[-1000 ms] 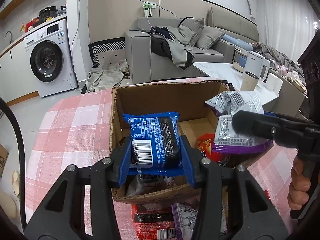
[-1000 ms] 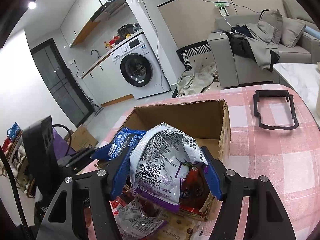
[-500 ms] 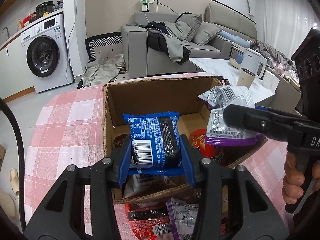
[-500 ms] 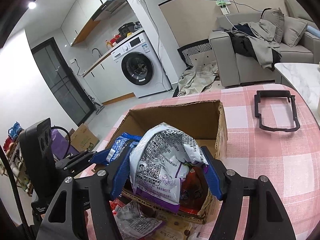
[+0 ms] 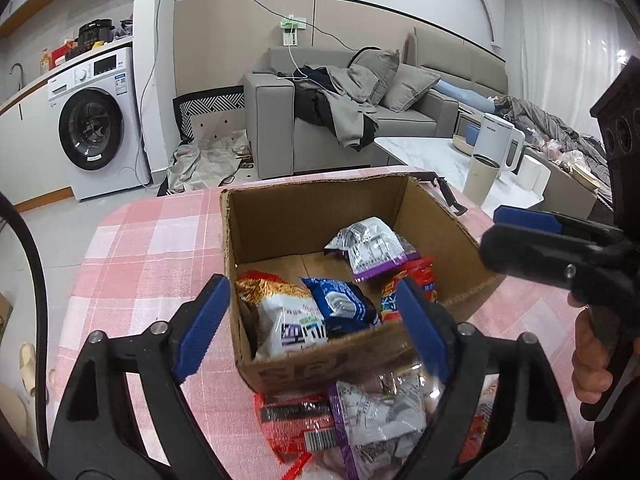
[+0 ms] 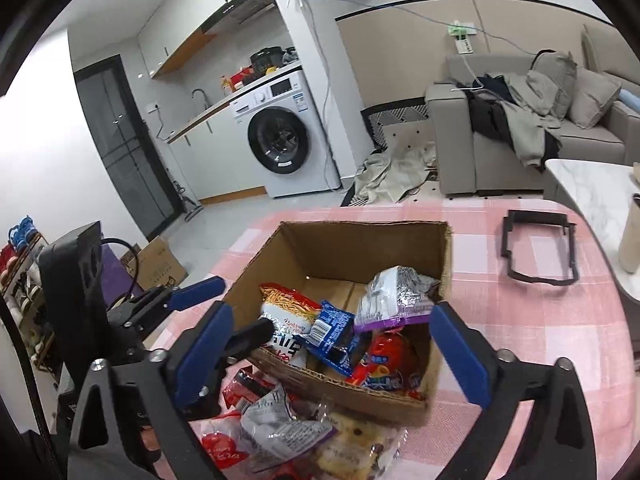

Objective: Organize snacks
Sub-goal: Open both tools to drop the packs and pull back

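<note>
While both tools spread wider with nothing between their pads, left tool point(image 5: 310, 326) and right tool point(image 6: 340, 354) hover above the cardboard box point(image 5: 320, 366), where the blue packet point(image 5: 340, 306) and purple-edged packet point(image 5: 370, 246) lie.

Brown cardboard box point(image 5: 280, 216) on pink-and-white checked tablecloth point(image 5: 152, 248); blue snack packet point(image 5: 340, 304) inside.

Box point(image 5: 340, 216): raw brown corrugated cardboard, matt, edges rough and torn. Blue packet point(image 5: 340, 306) and purple-edged packet point(image 5: 372, 246): crinkled glossy plastic film, the second silvery. Loose packets point(image 5: 352, 420) in front of the box: same shiny film, some clear. Surface point(image 5: 148, 264): woven cloth, pink and white check, matt. Left gripper point(image 5: 310, 324) and right gripper point(image 6: 338, 350): matt black plastic arms, smooth blue pads, small bright metal screws.
</note>
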`<action>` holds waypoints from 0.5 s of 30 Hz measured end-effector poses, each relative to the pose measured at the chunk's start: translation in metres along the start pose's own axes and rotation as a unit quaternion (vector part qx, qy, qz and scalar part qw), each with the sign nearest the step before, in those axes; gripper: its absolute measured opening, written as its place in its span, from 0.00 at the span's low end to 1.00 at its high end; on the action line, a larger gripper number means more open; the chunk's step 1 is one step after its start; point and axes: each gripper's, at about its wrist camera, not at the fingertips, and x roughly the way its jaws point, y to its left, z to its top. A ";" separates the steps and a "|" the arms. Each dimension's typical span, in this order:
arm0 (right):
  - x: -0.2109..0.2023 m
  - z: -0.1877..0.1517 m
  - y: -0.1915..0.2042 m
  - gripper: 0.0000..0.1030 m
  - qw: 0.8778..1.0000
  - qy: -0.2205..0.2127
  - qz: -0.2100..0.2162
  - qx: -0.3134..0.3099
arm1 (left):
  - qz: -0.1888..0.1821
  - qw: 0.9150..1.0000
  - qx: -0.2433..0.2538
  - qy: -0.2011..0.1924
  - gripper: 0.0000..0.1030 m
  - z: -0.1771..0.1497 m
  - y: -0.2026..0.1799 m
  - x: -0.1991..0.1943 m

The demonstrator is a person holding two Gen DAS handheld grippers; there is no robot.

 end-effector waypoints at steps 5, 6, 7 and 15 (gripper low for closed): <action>-0.023 -0.011 0.003 1.00 1.000 -0.008 -0.013 0.002 | 0.007 1.000 0.000 -0.023 0.99 -0.013 -0.003 -0.032; -0.026 -0.014 0.004 1.00 1.000 -0.006 -0.014 0.002 | 0.009 1.000 0.001 -0.023 0.99 -0.015 -0.003 -0.037; -0.028 -0.016 0.004 1.00 1.000 -0.004 -0.013 0.002 | 0.011 1.000 0.001 -0.023 0.99 -0.018 -0.004 -0.042; -0.047 -0.046 0.005 1.00 1.000 0.011 -0.022 0.002 | 0.026 0.999 -0.011 -0.029 0.99 -0.047 -0.004 -0.080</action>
